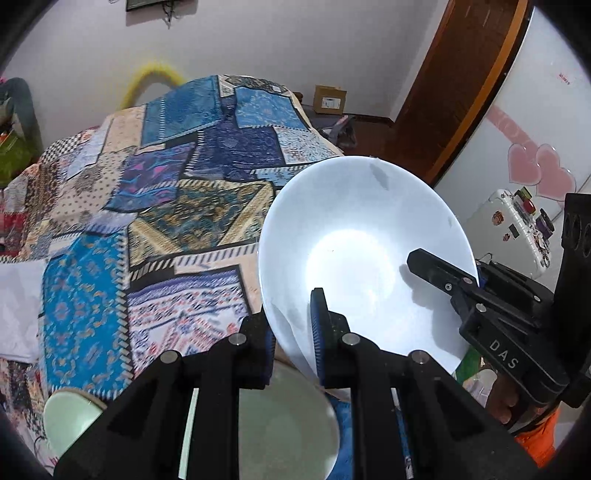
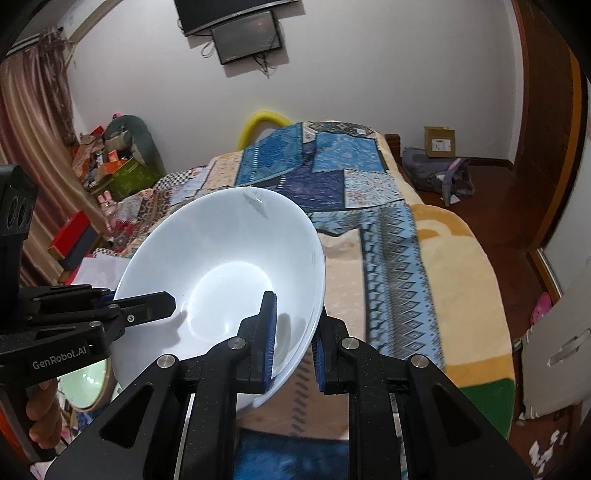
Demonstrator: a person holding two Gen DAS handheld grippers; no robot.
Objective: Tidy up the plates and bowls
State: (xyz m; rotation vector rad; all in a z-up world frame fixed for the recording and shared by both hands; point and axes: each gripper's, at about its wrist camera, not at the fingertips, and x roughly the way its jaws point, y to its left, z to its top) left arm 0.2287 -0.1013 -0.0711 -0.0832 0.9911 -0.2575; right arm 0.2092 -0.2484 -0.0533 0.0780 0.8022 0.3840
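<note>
walls: pale wall (image 2: pixel 369 74), dark screen (image 2: pixel 247 35) mounted high | bed: patchwork blanket (image 1: pixel 177 192) | floor: dark wood floor (image 2: pixel 491 199), cardboard box (image 2: pixel 439 142) by wall | left: striped curtain (image 2: pixel 26 122) | right: brown door frame (image 1: pixel 458 81)

A bed (image 2: pixel 424 258) under a patchwork blanket (image 1: pixel 177 206) fills the room, with a cardboard box (image 2: pixel 439 142) beyond its far corner and a wall screen (image 2: pixel 246 35) above its head.

Two close wrist views angled downward, sharing white bowl (image 1: pixel 354 258) and bed (image 2: pixel 461 258).
</note>
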